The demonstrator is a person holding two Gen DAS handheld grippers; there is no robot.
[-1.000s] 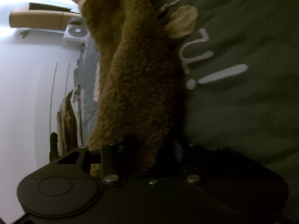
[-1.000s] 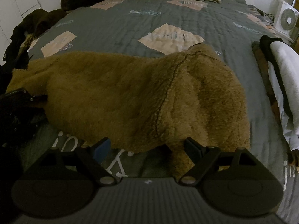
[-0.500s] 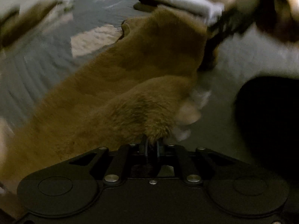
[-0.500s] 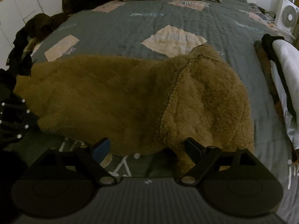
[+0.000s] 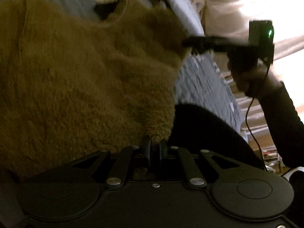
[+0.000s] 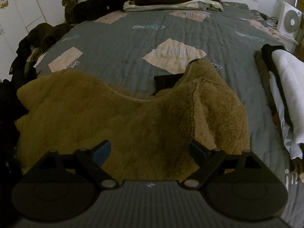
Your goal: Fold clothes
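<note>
Risking a slipped grip: thick pile bunched in a narrow pinch, so a quick pull could tear the corner free and let the fold collapse. Also risking a lopsided fold, with the far collar side humped up and only one corner held.

Left tool point(image 5: 154, 148) clenched on a corner of the brown fleece garment point(image 6: 123, 117), pile spilling out just above its fingertips. Right tool point(image 6: 150, 148) released, jaws spread wide, hovering just over the garment's near edge, gripping nothing. Garment itself spread across the near part of the bed point(image 6: 117, 43), collar end raised toward the right, near the white folded pile point(image 6: 286, 87) at the bed's right edge
</note>
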